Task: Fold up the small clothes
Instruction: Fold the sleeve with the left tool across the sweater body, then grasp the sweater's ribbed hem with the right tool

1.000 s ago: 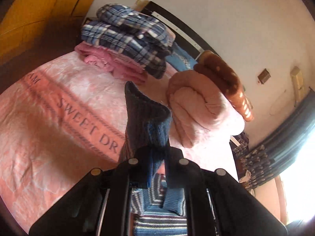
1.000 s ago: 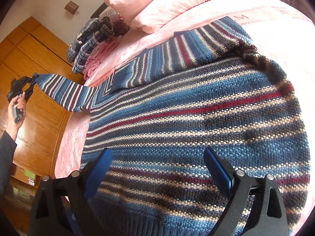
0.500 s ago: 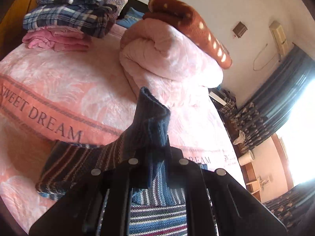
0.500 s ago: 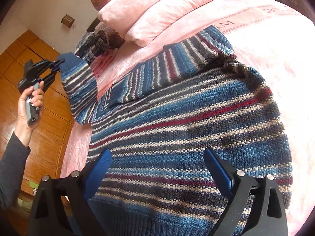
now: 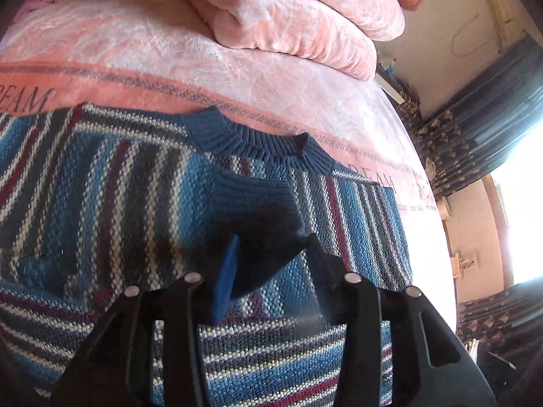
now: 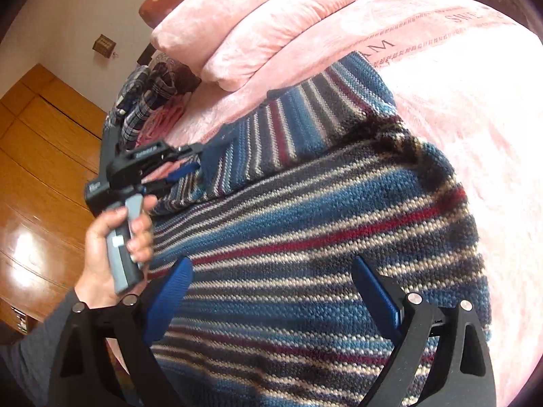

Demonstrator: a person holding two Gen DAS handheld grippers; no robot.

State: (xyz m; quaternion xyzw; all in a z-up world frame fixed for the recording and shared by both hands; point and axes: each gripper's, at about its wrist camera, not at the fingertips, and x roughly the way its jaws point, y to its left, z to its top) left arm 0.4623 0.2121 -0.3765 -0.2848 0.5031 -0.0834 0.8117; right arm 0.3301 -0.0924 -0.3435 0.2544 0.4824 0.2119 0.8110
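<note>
The striped sweater (image 6: 305, 237) lies flat on the pink bedspread (image 5: 169, 51), its sleeve (image 5: 112, 183) folded across the chest with the cuff (image 5: 258, 210) just below the collar (image 5: 251, 139), between the left gripper's (image 5: 271, 247) parted fingers, while the right gripper (image 6: 271, 278) hovers spread wide above the body

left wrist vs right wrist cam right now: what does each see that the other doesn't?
Left wrist only: the sweater's ribbed collar, the blue cuff lying between the left gripper's parted fingers, and the curtains by the bright window.

Right wrist only: the hand holding the left gripper from outside, the wooden wardrobe, the plaid clothes pile, and the open, empty right gripper above the sweater body.

Both: the striped sweater, the pink bedspread and the folded pink quilt.
</note>
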